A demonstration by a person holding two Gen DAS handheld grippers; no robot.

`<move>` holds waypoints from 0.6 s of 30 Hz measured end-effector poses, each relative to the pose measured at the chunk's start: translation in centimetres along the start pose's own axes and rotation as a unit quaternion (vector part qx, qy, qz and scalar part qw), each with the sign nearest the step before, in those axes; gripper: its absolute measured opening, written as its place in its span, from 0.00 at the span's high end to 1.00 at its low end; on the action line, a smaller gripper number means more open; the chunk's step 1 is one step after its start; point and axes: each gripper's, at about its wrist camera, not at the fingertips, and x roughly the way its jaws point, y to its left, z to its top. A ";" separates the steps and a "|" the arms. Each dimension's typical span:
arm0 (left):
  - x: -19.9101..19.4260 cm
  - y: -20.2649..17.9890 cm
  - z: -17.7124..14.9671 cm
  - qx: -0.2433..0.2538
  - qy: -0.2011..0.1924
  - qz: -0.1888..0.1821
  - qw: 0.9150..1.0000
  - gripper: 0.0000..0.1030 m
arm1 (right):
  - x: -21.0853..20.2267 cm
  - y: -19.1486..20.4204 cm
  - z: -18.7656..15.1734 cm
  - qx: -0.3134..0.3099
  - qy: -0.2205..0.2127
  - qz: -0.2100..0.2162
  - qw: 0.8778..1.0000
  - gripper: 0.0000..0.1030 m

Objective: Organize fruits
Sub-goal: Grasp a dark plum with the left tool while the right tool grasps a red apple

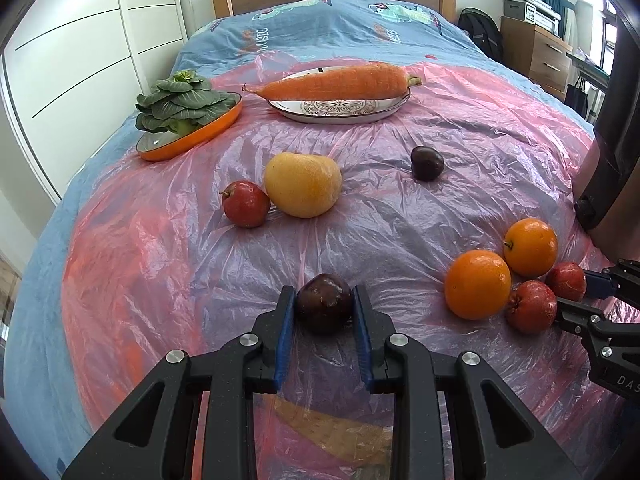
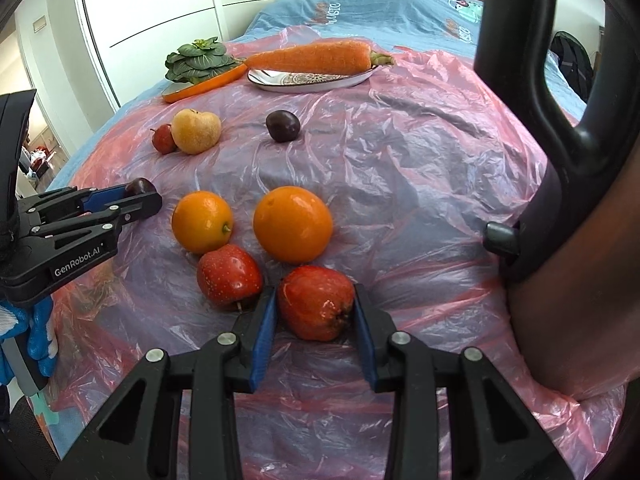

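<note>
My left gripper [image 1: 324,300] is shut on a dark plum [image 1: 325,303] resting on the pink plastic sheet; it also shows in the right wrist view [image 2: 141,186]. My right gripper [image 2: 315,304] is shut on a red apple [image 2: 316,303], beside a second red apple [image 2: 229,275] and two oranges [image 2: 202,221] [image 2: 293,224]. In the left wrist view this cluster lies at the right: oranges [image 1: 478,284] [image 1: 530,246], apples [image 1: 531,306] [image 1: 566,280]. Farther back lie a yellow pear [image 1: 303,184], a small red apple [image 1: 246,204] and another dark plum [image 1: 427,163].
An orange dish [image 1: 192,136] holds a leafy green vegetable [image 1: 182,102]. A white patterned plate [image 1: 340,110] holds a large carrot [image 1: 340,80]. All rest on a bed covered by pink plastic [image 1: 400,220]. A wardrobe stands left, a dresser [image 1: 536,52] right.
</note>
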 end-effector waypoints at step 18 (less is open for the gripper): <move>-1.1 0.9 -0.1 -0.003 -0.017 -0.009 1.000 0.78 | -2.3 0.7 -0.1 0.072 -0.025 -0.016 0.997 0.47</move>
